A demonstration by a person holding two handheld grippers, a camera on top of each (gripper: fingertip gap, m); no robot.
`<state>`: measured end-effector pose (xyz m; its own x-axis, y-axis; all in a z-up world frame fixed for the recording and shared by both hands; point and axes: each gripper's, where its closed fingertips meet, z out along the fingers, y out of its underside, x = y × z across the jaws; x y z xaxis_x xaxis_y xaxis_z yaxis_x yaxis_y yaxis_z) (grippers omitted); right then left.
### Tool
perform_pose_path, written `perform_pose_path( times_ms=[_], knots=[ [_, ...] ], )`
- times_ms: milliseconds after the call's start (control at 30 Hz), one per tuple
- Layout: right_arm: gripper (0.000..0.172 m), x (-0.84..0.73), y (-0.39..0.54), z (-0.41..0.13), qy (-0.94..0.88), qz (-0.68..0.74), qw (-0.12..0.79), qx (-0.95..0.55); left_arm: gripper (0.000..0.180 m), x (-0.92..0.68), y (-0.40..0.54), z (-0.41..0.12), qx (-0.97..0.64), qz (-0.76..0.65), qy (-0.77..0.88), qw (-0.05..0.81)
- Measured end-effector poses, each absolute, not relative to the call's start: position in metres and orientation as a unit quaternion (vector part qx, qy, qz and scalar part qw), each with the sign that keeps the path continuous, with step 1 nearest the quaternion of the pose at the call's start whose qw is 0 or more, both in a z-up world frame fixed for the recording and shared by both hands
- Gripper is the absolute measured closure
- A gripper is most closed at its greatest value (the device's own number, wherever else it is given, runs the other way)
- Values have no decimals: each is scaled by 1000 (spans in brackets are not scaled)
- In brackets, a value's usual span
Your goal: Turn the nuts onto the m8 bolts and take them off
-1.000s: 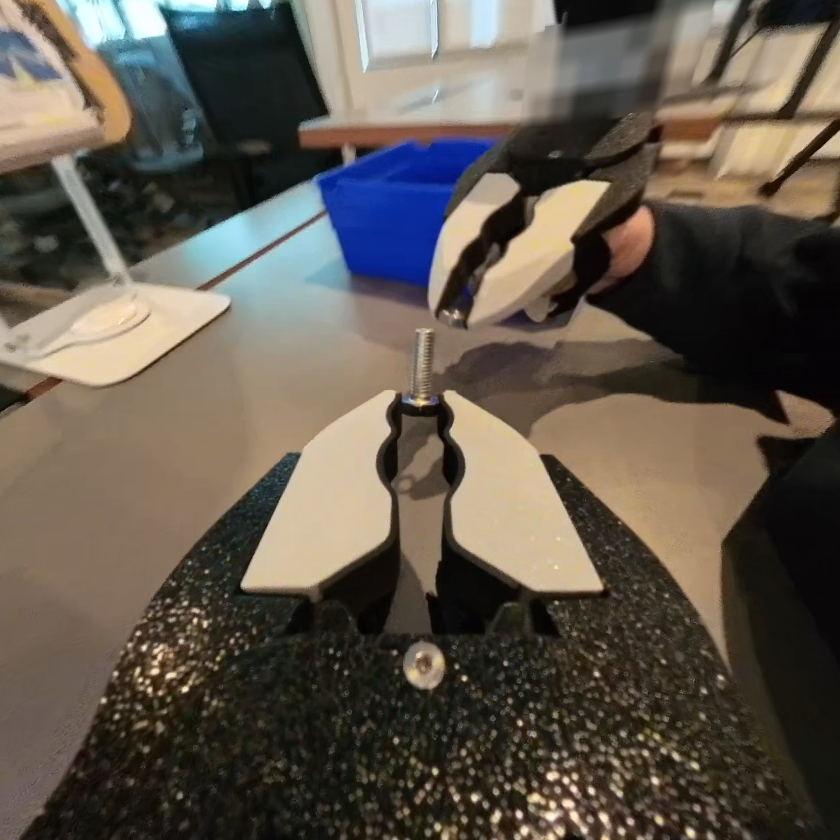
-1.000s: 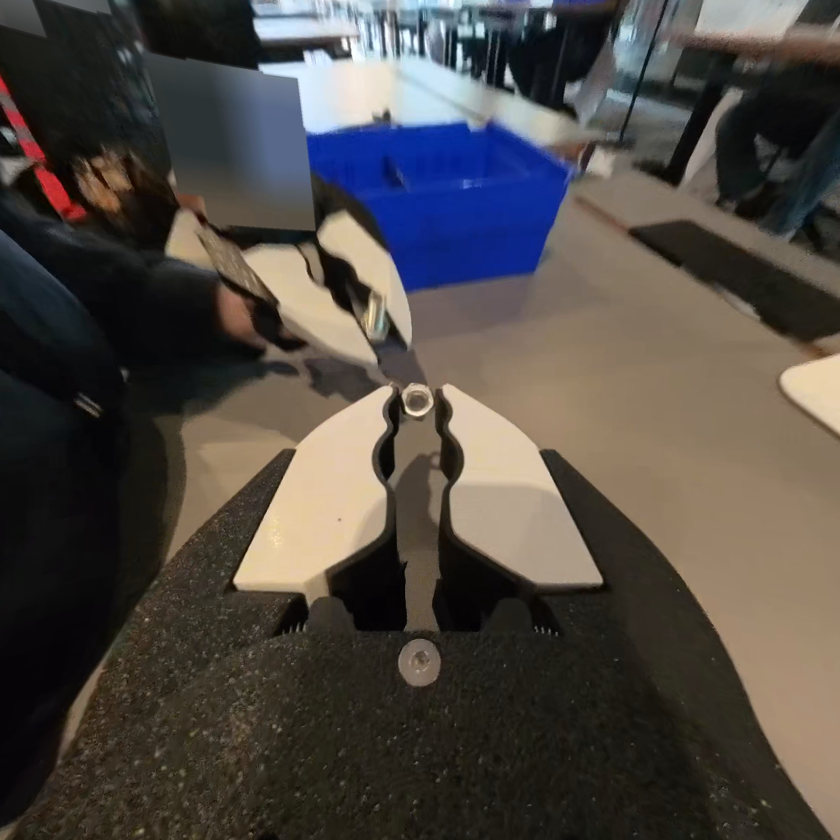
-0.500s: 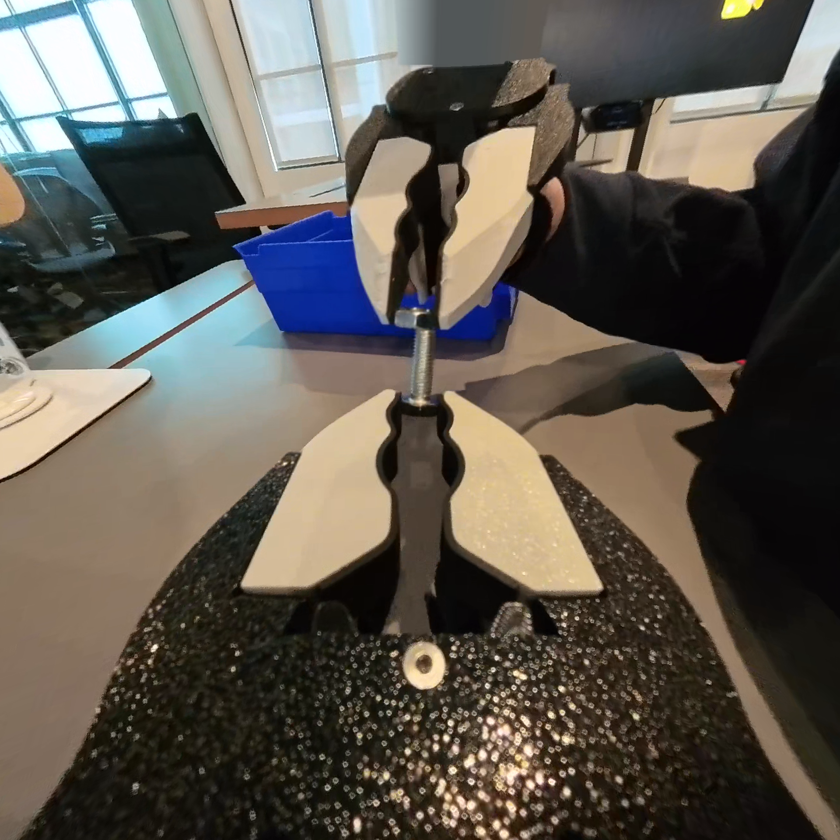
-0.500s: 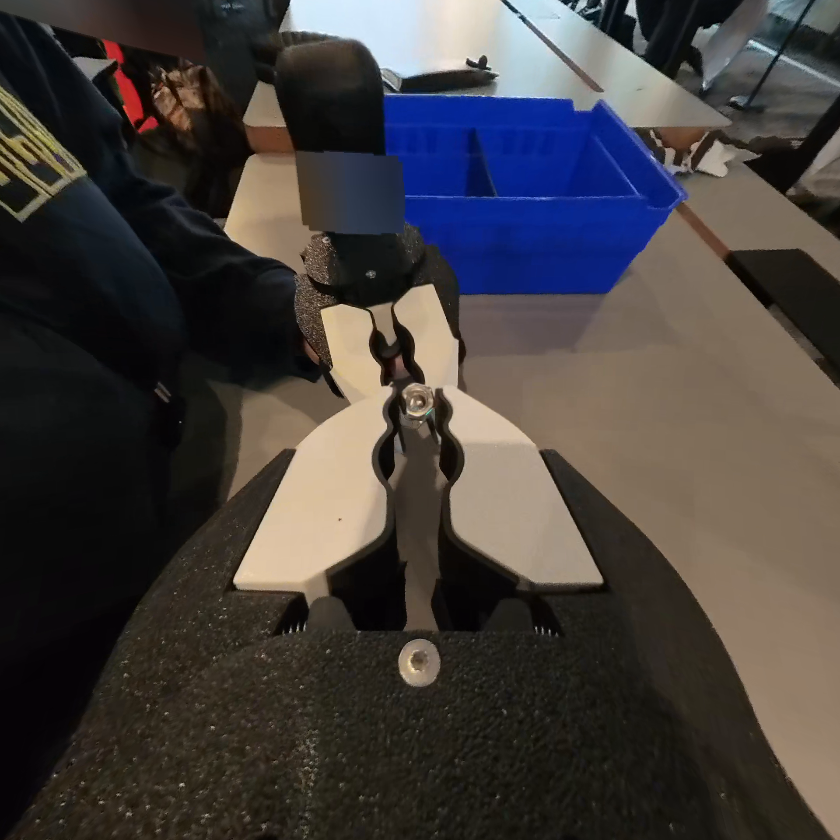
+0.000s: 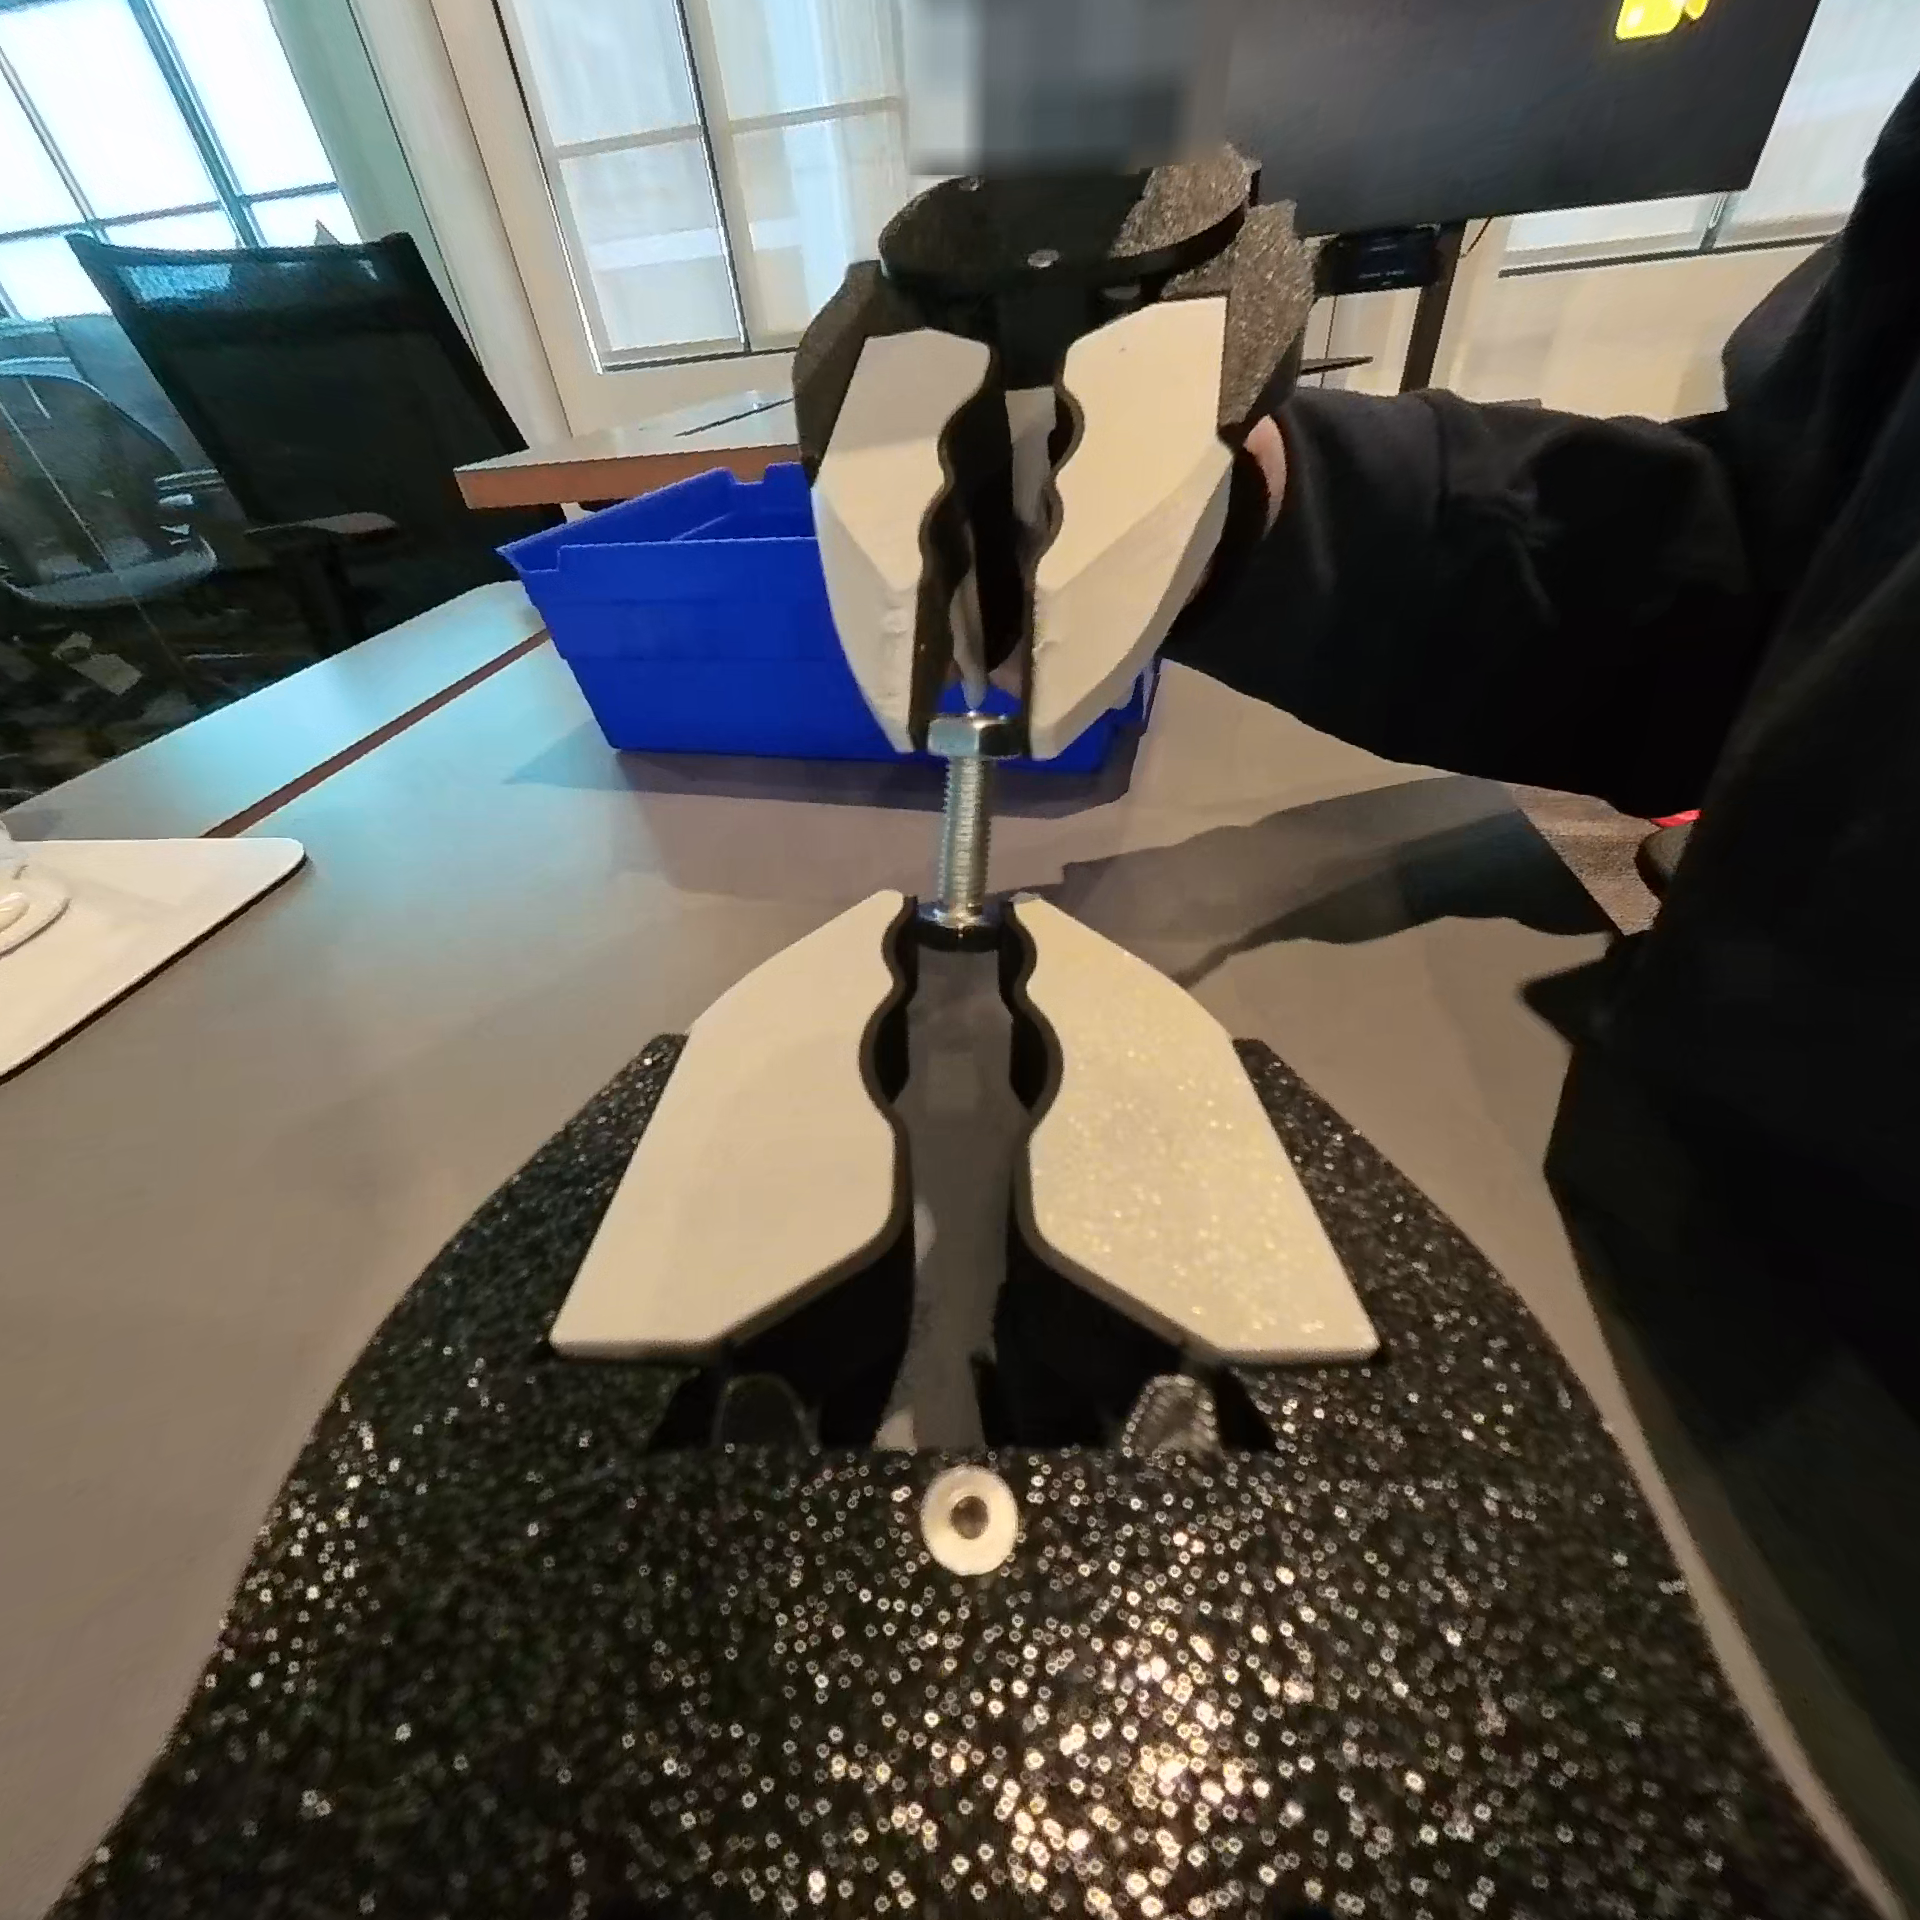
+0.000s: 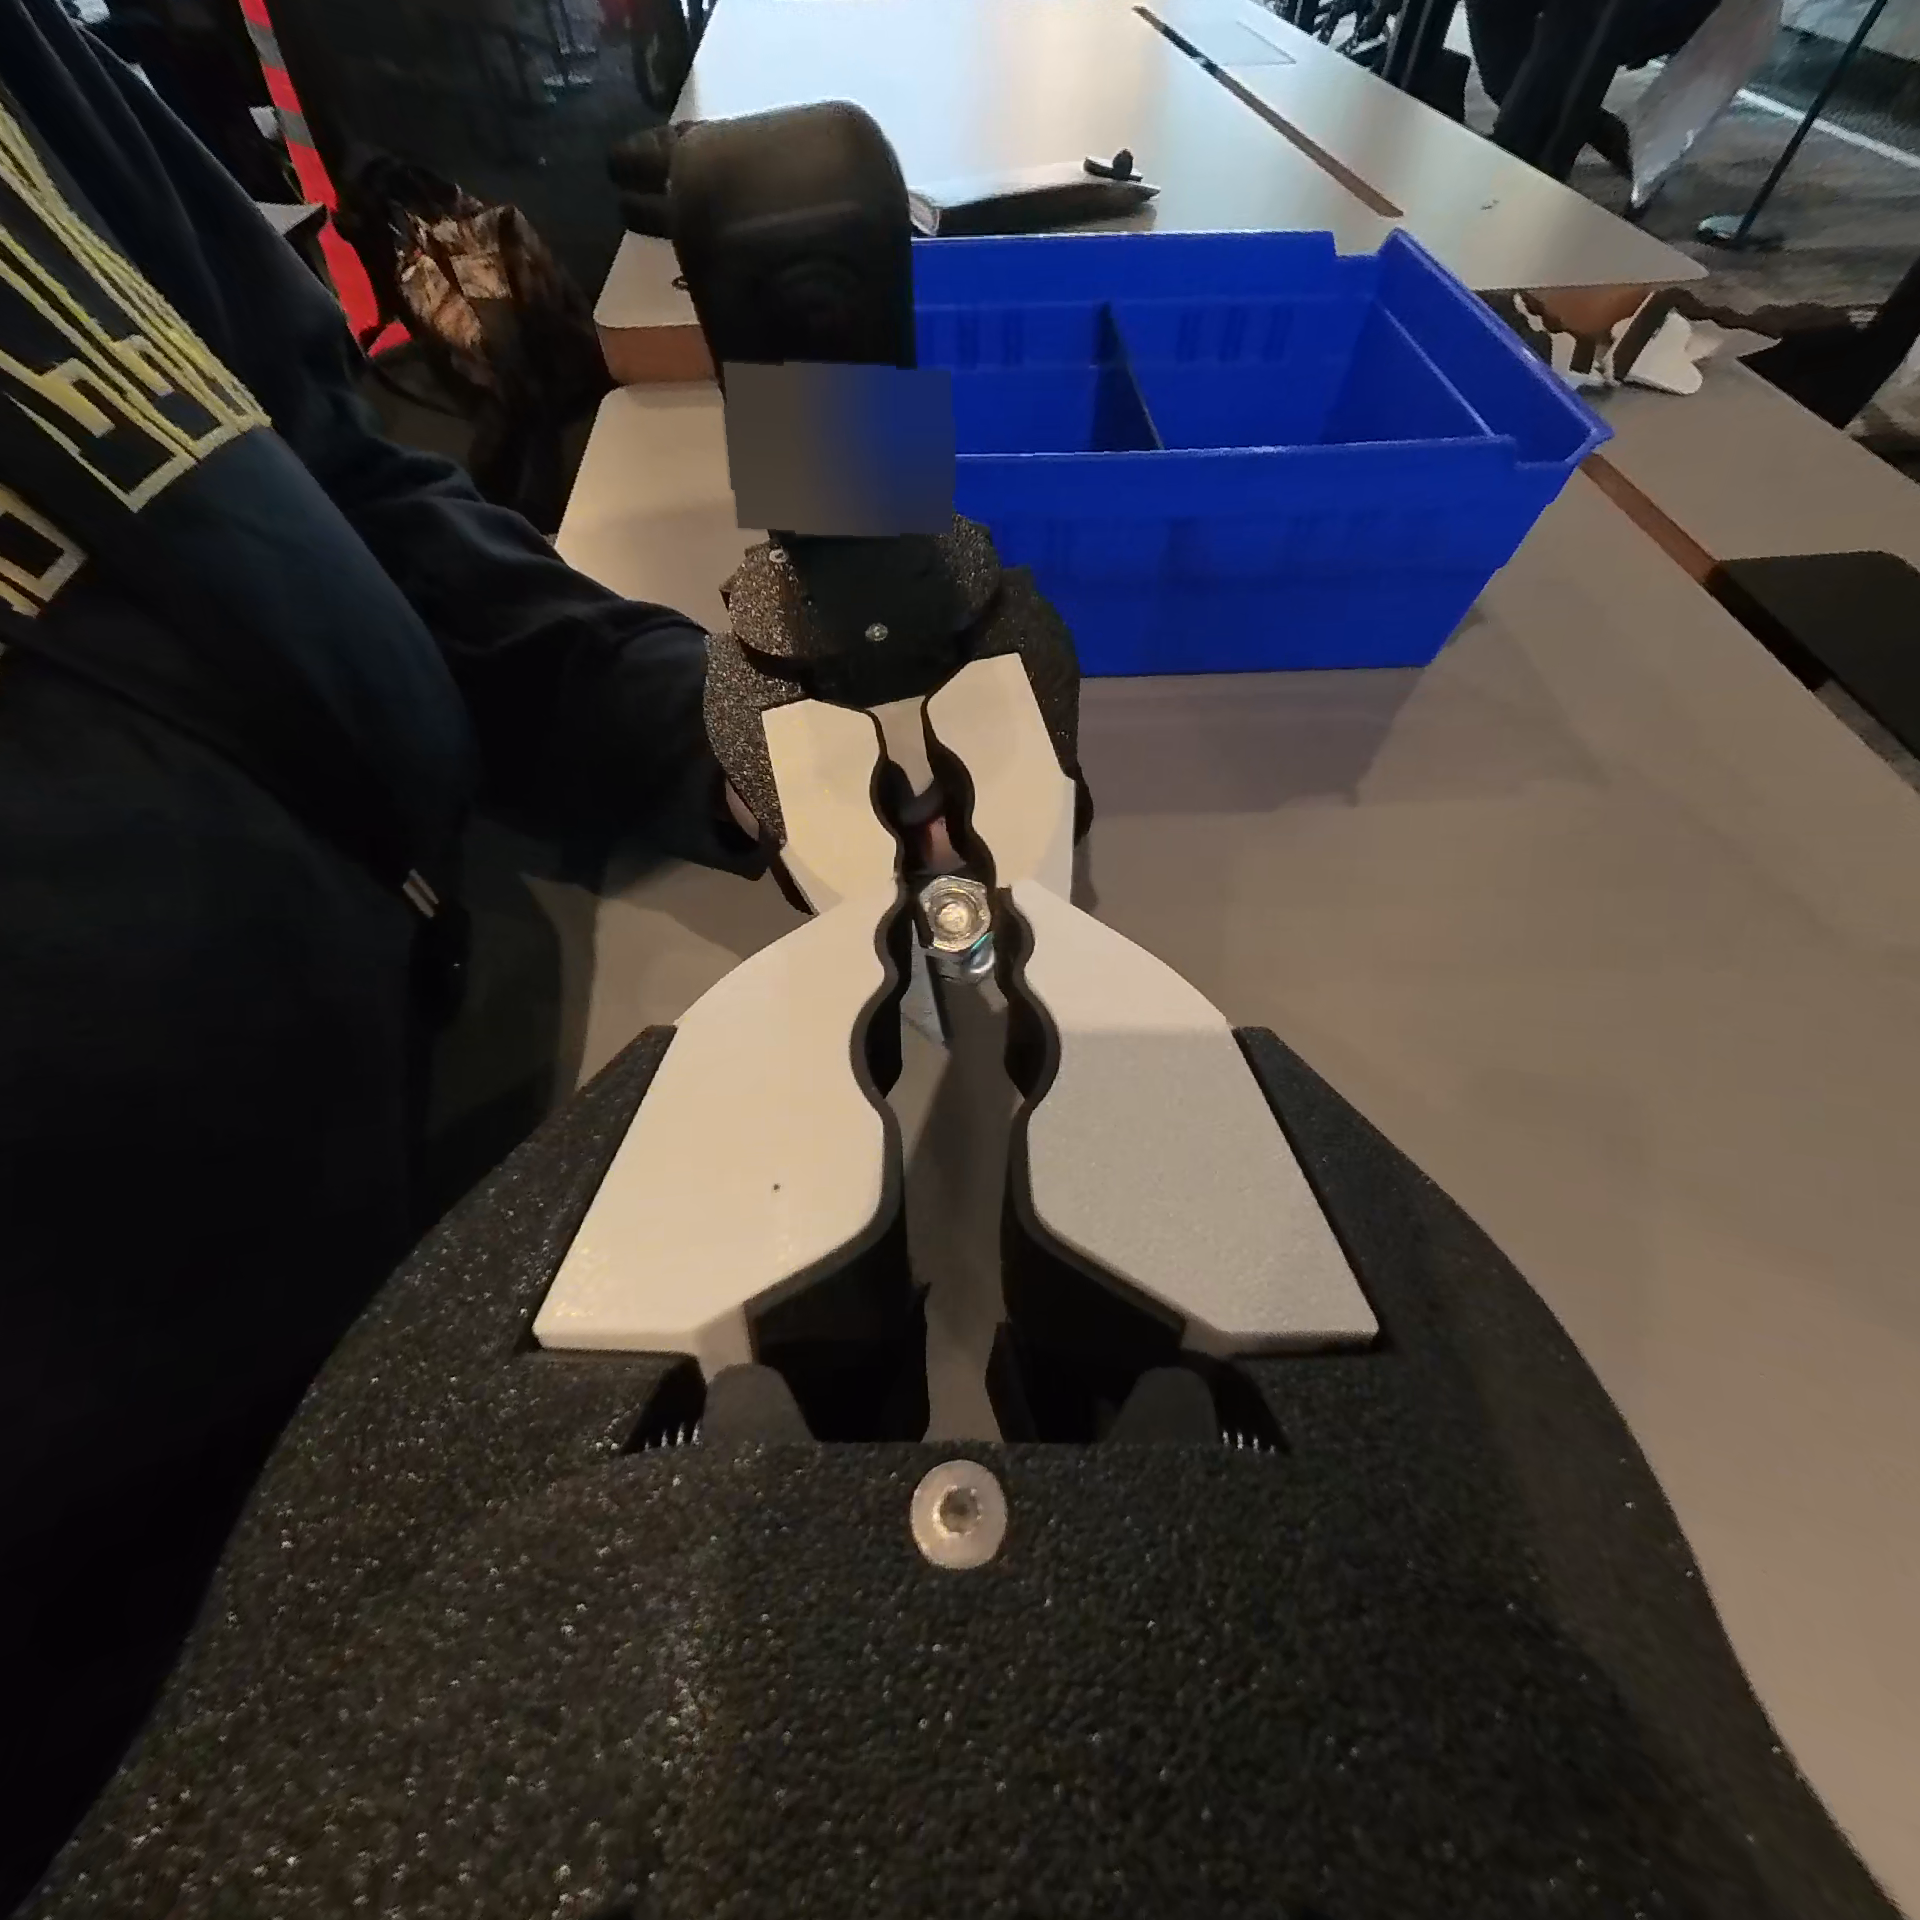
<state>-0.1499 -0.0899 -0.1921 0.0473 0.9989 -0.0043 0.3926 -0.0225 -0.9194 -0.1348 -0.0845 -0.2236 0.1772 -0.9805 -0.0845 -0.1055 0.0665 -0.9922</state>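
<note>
Threading-on step: left gripper (image 5: 958, 920) clamped on bolt (image 5: 964, 831) head, shank up; right gripper (image 5: 975, 732) clamped on nut (image 5: 975, 740) seated at bolt tip; next needs aligned rotation.

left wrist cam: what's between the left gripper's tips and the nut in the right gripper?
Only the bolt's bare threaded shank. The left gripper clamps its head; the nut, pinched in the right gripper, sits at the shank's top end. The left wrist view shows it.

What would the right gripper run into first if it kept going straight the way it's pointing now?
Probably the left gripper: the right gripper points down along the upright bolt, with the nut at the bolt's top, and the left one grips its bottom end. Then the table.
</note>
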Motion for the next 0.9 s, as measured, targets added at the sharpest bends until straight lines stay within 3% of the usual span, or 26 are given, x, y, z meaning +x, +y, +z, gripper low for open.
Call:
perform_pose_path(
  times_ms=[333, 667, 900],
  knots=[
    [157, -153, -89, -189, -546, 411, 414, -601, 167, -135, -84, -220, -549, -420, 479, 542],
    [157, -156, -57, -194, -296, 342, 471, -757, 166, -140, -56, -224, -626, -356, 401, 566],
    [157, -155, -56, -194, -262, 312, 497, -766, 166, -139, -55, -225, -633, -352, 394, 566]
  ],
)
